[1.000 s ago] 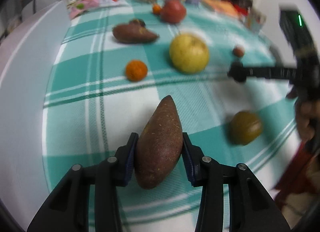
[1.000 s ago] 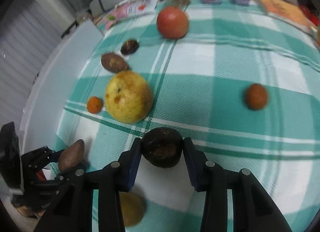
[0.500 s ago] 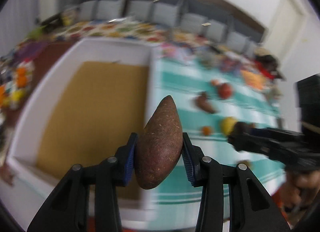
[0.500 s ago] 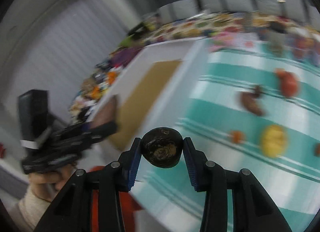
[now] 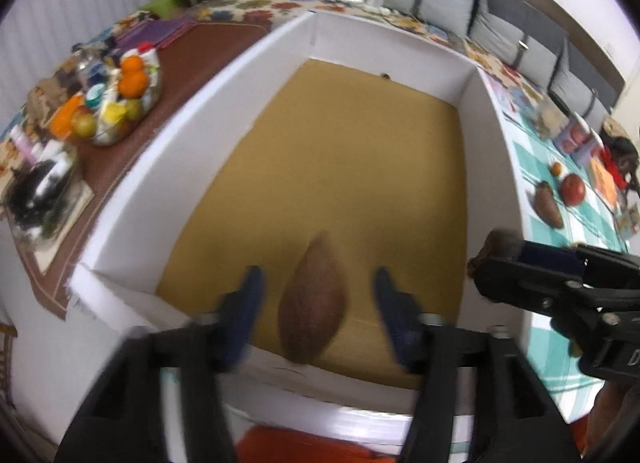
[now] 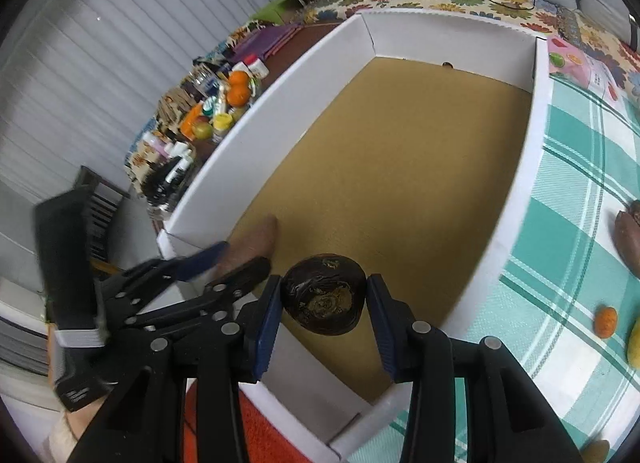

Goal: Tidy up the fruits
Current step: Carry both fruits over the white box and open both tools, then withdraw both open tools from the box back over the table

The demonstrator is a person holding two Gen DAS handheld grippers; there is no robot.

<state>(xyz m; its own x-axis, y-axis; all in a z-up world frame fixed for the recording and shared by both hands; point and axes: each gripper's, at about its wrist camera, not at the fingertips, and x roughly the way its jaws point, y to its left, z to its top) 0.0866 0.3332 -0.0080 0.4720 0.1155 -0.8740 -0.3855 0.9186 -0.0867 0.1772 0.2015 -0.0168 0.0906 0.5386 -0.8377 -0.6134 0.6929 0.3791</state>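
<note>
Hovering over the white box (image 5: 492, 135), both claws at its near end.
Left claw (image 5: 316, 303) is spread, a brown pointed fruit (image 5: 314, 299) between its pads, untouched, above the box's brown floor; right claw (image 6: 323, 307) pinches a dark round fruit (image 6: 324, 299) above the near edge.

Soft, even indoor light with faint shadows and no glare. Strong fisheye bending and dark vignetting at the edges. The left gripper (image 5: 316, 295) and the brown fruit (image 5: 313, 305) between its fingers are motion-blurred; the right wrist view is sharper
</note>
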